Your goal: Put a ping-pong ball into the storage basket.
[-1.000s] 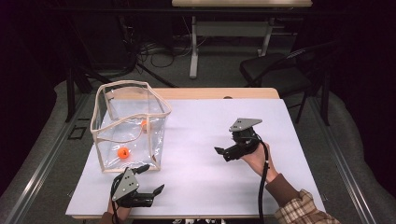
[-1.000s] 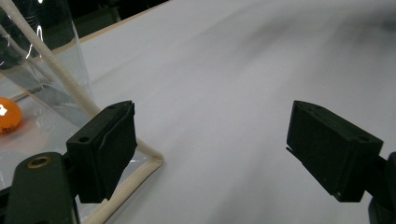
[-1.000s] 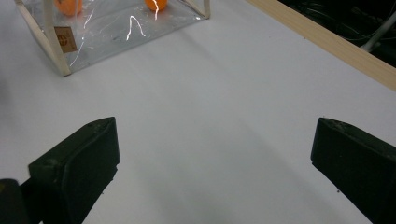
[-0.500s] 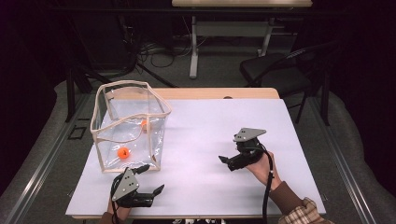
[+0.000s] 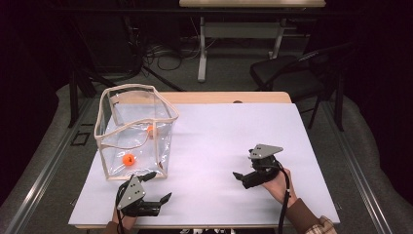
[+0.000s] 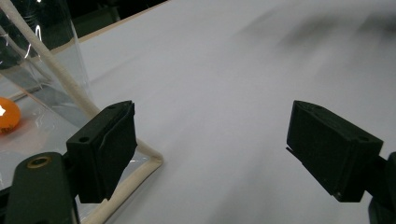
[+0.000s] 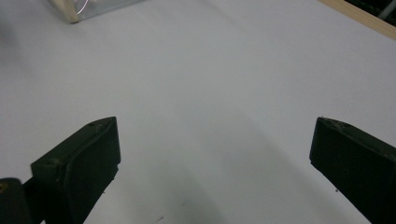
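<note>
High view: the white rectangular table [image 5: 219, 141] spreads before me, and on its left part stands the clear plastic box-shaped bag with cream fabric trim [image 5: 135, 129], open at the top. Inside it lie two small orange balls [image 5: 129, 159], one near the front wall, the other farther back. My left gripper [image 5: 155, 191] sits just beside the bag's front right corner, its jaws spread wide and holding nothing; in the left gripper view one jaw stands right by the cream edging at that corner. My right gripper [image 5: 243, 178] hangs over bare table well apart from the bag, its jaws wide open too and empty, pointing toward the bag.
</note>
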Motion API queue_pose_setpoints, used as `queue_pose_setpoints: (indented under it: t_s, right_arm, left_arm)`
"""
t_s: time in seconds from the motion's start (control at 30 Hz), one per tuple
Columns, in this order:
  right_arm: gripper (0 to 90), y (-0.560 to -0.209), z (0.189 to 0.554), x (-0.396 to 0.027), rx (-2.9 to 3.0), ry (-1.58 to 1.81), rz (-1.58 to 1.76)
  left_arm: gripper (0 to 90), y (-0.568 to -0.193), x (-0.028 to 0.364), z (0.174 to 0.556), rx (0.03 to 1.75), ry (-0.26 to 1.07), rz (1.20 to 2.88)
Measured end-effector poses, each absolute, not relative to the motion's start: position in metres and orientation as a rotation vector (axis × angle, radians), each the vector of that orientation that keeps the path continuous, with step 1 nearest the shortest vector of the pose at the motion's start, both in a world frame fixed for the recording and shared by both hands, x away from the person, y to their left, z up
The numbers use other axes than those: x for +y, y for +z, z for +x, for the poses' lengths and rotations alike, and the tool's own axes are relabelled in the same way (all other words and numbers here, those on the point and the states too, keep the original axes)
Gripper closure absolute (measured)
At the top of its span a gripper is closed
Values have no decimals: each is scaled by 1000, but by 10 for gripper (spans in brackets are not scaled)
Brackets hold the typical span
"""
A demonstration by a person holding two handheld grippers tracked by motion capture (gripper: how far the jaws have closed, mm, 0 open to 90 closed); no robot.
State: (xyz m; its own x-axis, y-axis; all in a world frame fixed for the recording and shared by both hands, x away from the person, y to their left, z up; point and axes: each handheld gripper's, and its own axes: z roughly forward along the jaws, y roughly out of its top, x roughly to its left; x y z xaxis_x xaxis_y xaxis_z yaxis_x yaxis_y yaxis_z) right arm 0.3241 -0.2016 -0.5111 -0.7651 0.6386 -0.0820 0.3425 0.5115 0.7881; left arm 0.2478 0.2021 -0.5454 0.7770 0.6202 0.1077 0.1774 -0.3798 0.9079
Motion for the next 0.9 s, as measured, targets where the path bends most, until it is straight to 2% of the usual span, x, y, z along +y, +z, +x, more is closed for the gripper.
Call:
queue_pose_setpoints:
  t_s: [0.9]
  right_arm:
    - [11, -537, 291, -229, 2363, 1092, 823]
  left_arm:
    - [159, -546, 202, 248, 604, 540, 1945]
